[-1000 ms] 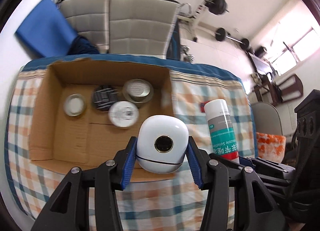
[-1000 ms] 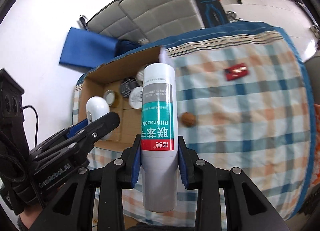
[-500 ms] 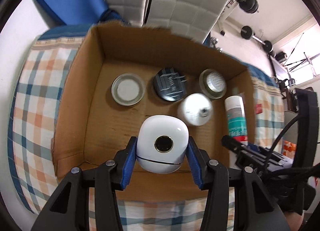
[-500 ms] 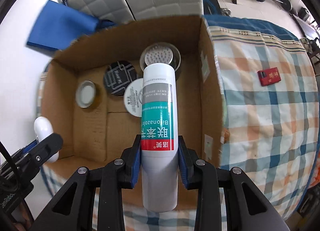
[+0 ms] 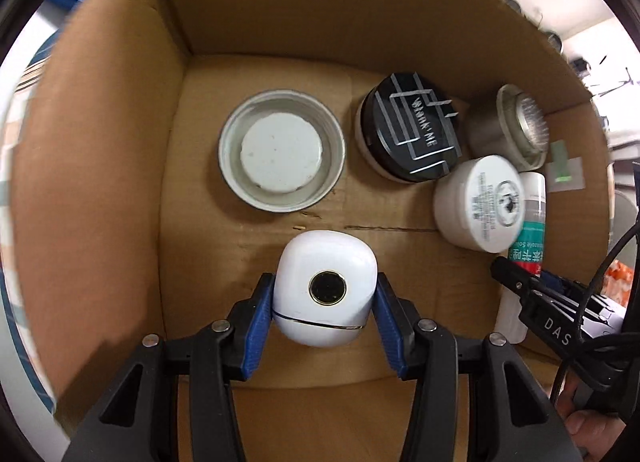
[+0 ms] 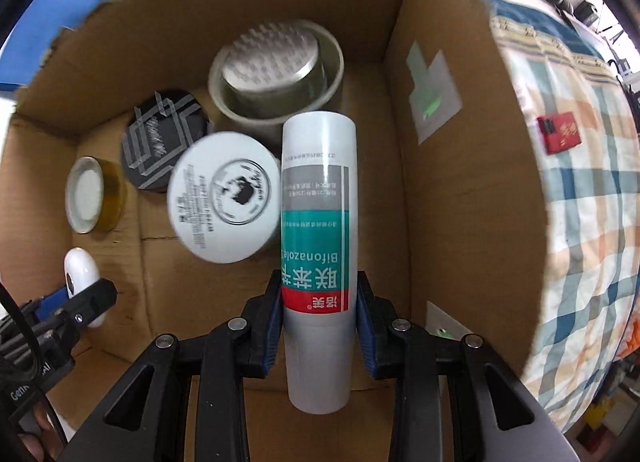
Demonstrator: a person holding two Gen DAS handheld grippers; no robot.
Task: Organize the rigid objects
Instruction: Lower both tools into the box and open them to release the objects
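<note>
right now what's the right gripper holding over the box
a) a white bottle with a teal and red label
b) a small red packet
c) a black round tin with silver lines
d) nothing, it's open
a: in the right wrist view the right gripper has its blue pads clamped on both sides of the white bottle with the teal and red label, above the cardboard box floor.

Box [image 5: 120, 150]: four round containers [image 5: 282, 156]; one bottle [image 6: 318, 222], one case [image 5: 326, 288].
</note>
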